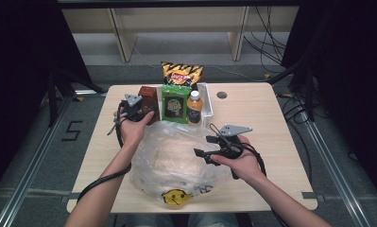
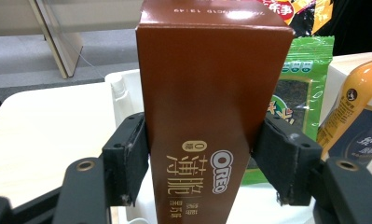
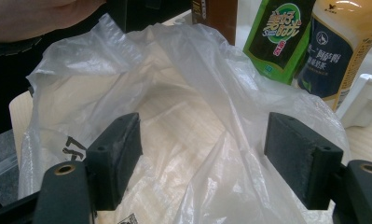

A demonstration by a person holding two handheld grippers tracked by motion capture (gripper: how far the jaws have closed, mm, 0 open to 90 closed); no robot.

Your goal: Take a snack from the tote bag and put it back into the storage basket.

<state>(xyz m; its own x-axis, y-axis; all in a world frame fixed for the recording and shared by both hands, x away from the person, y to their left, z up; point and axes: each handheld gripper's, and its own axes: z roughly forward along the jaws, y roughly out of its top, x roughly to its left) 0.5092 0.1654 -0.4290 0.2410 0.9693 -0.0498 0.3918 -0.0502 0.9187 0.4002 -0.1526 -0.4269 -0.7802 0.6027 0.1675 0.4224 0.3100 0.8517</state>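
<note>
The left gripper [image 2: 200,158] has its jaws pressed on the two sides of the brown Oreo box [image 2: 211,107], which stands upright in the white tray [image 1: 208,111] at about 11 o'clock on the table [image 1: 252,109], just beside the green packet [image 1: 174,104] and the orange bottle [image 1: 194,108]. The right gripper [image 3: 203,158] holds its jaws spread wide with nothing pinched between them, and it hovers at about 4 o'clock, at the right edge of the clear plastic bag [image 1: 176,161]. The bag lies in the near middle of the table with its mouth open towards the tray.
</note>
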